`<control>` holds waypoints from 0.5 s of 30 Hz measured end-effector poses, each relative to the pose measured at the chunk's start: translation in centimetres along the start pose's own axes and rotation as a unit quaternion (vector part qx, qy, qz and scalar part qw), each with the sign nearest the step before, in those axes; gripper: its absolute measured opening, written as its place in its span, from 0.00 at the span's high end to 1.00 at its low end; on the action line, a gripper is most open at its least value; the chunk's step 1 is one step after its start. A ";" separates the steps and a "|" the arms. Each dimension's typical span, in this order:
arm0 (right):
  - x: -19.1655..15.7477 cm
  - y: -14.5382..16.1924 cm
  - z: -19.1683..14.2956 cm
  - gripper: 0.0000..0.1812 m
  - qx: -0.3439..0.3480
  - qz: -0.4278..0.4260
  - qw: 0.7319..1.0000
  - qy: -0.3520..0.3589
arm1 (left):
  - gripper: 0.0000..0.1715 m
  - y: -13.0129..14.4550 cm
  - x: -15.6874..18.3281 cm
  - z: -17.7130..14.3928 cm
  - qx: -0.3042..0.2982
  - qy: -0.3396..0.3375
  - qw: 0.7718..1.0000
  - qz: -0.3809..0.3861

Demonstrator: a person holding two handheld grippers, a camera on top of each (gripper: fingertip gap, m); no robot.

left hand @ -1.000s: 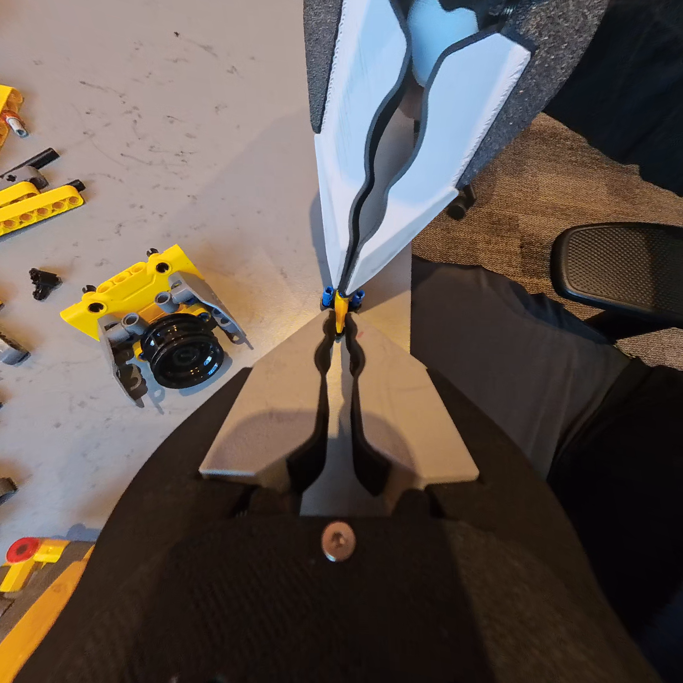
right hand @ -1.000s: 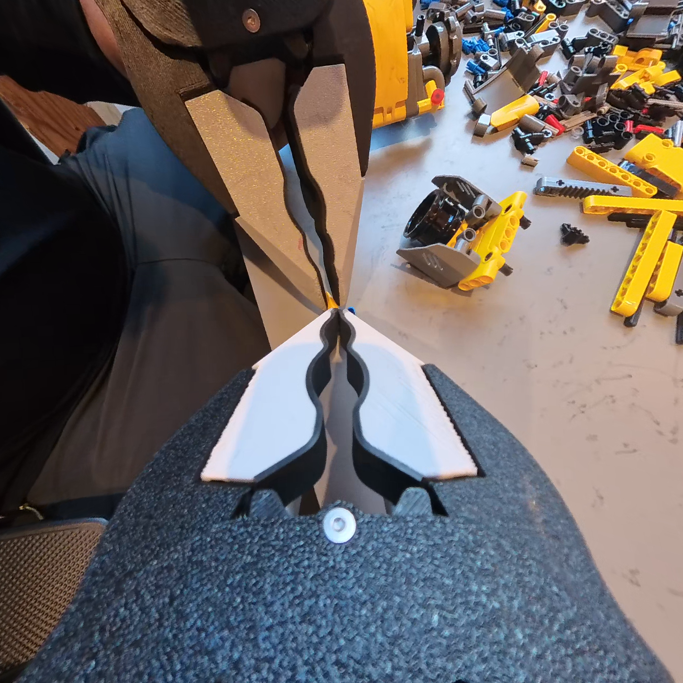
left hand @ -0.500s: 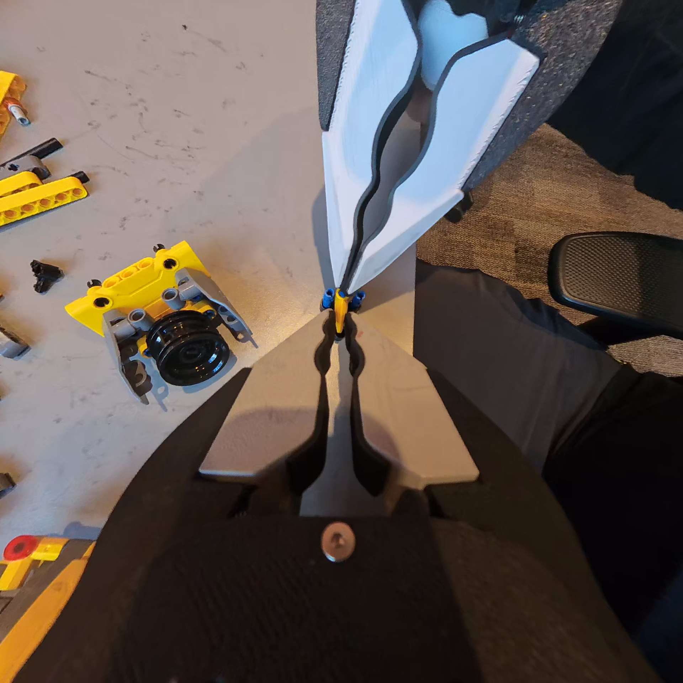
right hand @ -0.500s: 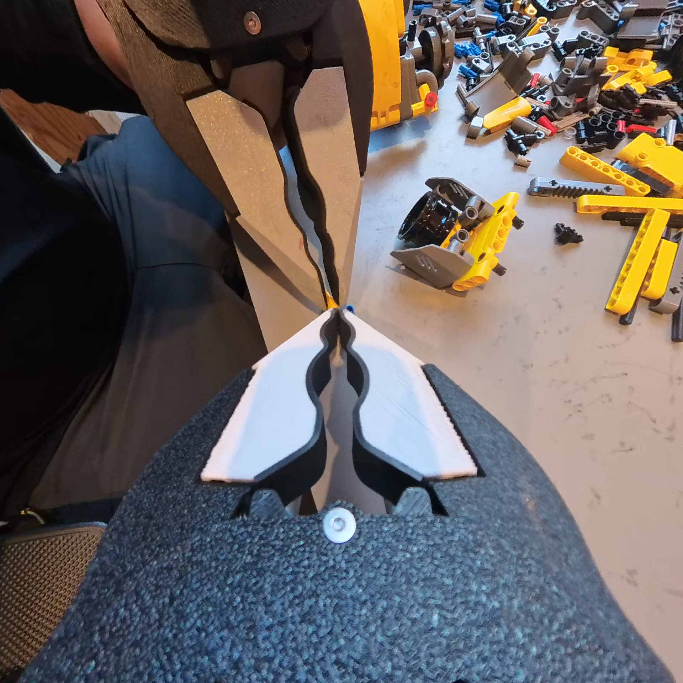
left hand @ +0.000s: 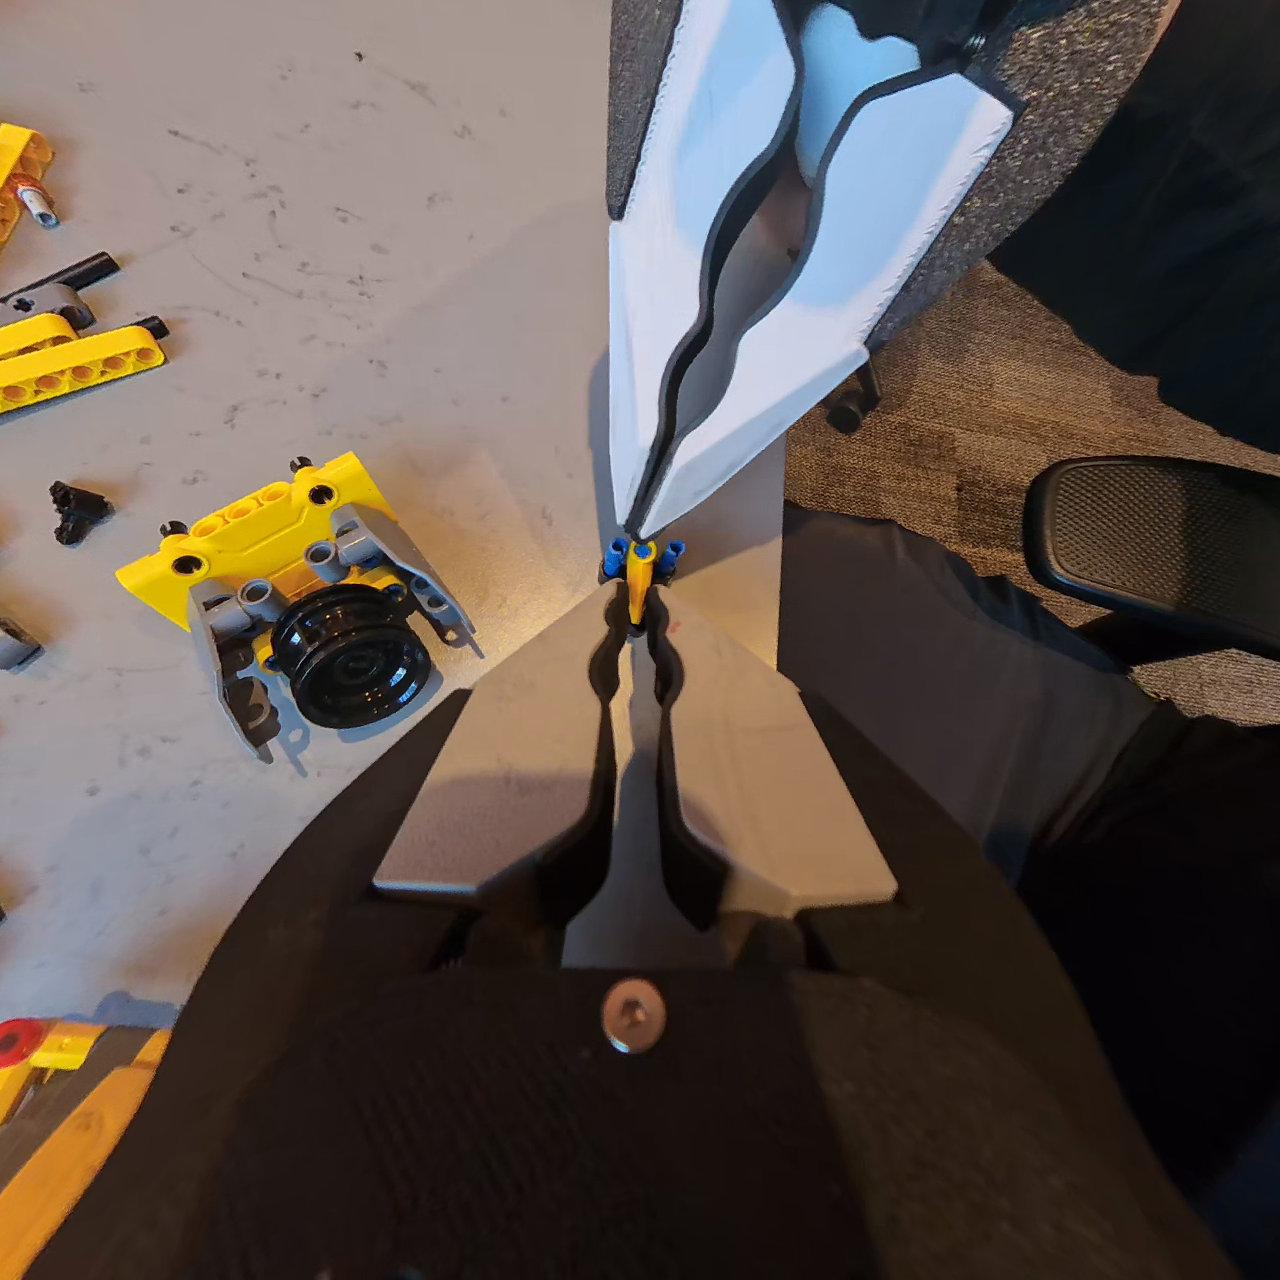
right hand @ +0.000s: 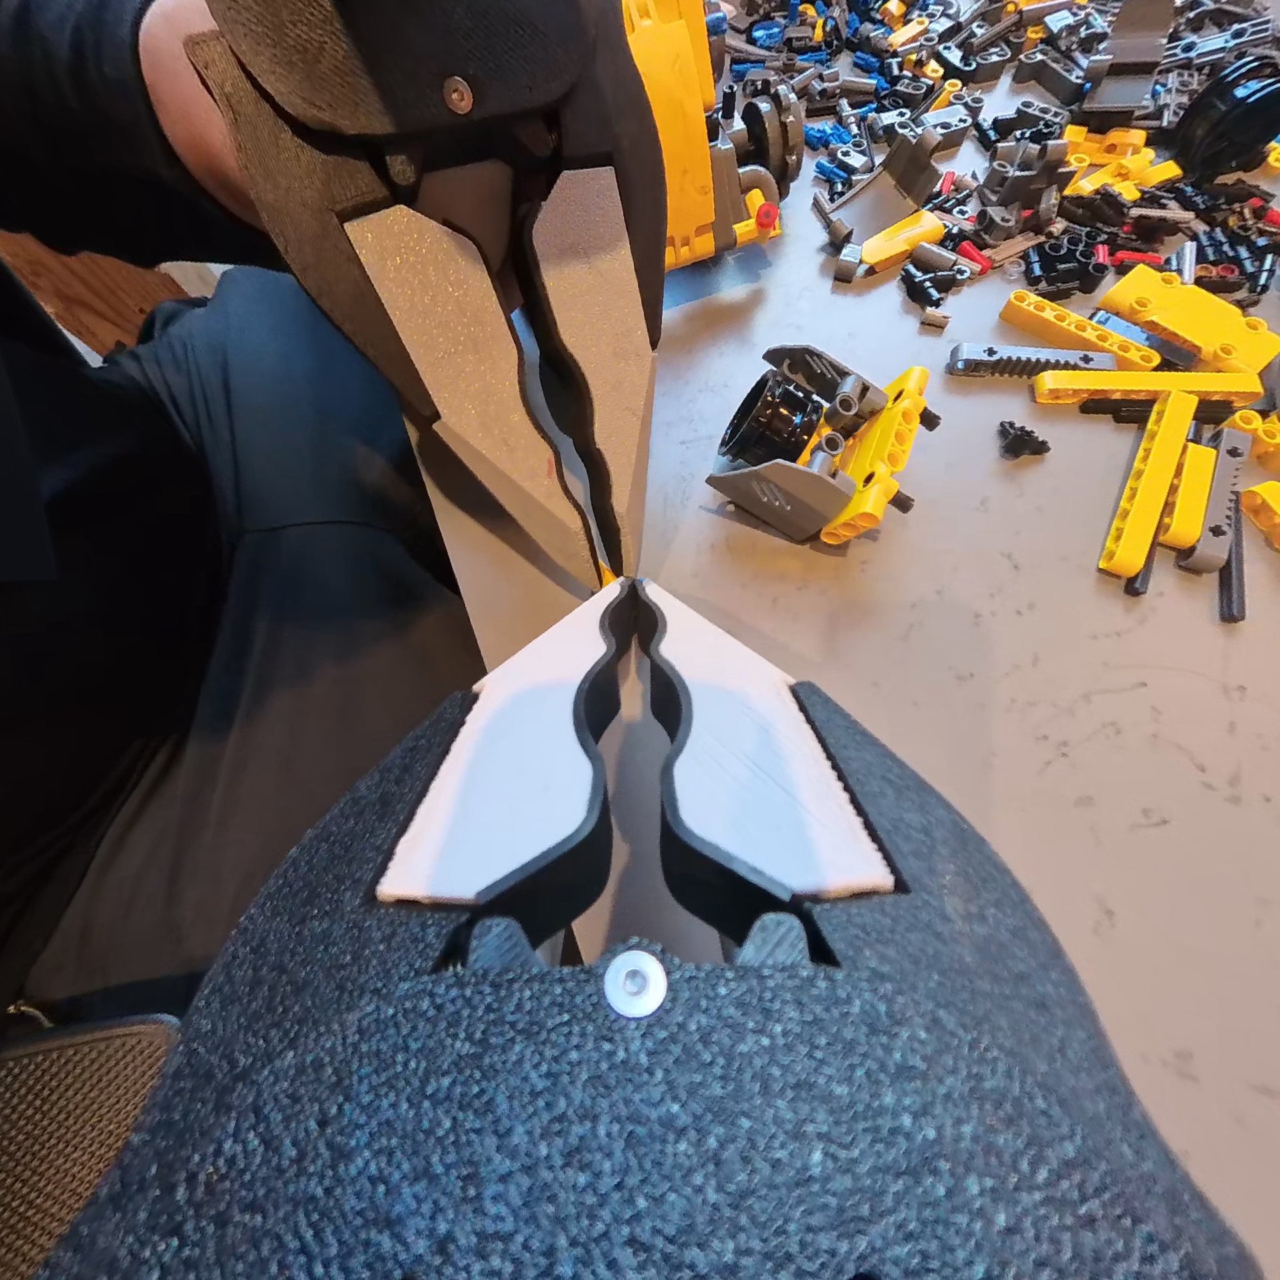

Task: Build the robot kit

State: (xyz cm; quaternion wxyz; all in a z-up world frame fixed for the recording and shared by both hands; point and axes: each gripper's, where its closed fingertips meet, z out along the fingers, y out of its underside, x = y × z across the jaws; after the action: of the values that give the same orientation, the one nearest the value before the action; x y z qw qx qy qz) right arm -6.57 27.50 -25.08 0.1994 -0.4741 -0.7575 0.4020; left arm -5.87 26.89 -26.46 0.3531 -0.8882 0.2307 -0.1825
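My left gripper (left hand: pixel 637 613), with grey fingers, is shut on the narrow end of a small yellow piece with blue pins (left hand: pixel 641 564). My right gripper (right hand: pixel 634 587), with white fingers, meets it tip to tip and is shut on the blue-pin end of the same piece. In the right wrist view only a sliver of the small piece (right hand: pixel 609 572) shows between the tips. The right gripper (left hand: pixel 641 535) comes in from the top of the left wrist view. The left gripper (right hand: pixel 616 562) comes in from the top of the right wrist view. Both hold the piece above the table's near edge.
A yellow and grey assembly with a black wheel hub (left hand: pixel 298 596) (right hand: pixel 824 450) lies on the grey table (left hand: pixel 346 208). Yellow beams (right hand: pixel 1150 443) and a pile of loose pieces (right hand: pixel 1039 138) lie beyond. A person's legs (left hand: pixel 935 692) and a chair armrest (left hand: pixel 1163 547) are beside the table. The tips of both grippers are at nearly the same place.
Both grippers stay shut tip to tip on the small piece. The pair has drifted only slightly over the table.
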 end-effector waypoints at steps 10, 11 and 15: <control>0.1 -0.2 0.0 1.00 -0.004 -0.006 1.000 0.003 | 0.98 -0.2 -0.1 0.1 0.014 -0.005 1.000 -0.005; 0.2 -0.2 -0.1 1.00 -0.003 -0.005 1.000 0.003 | 0.98 -0.2 -0.1 0.1 0.016 -0.005 1.000 -0.006; 0.3 0.0 0.0 1.00 -0.010 -0.005 1.000 0.004 | 0.98 -0.4 -0.1 0.0 0.019 -0.007 1.000 -0.009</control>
State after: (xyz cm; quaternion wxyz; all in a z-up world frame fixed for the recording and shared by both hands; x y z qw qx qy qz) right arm -6.65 27.74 -25.09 0.1998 -0.4737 -0.7634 0.3909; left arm -5.89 27.18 -26.21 0.3700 -0.8845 0.2168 -0.1836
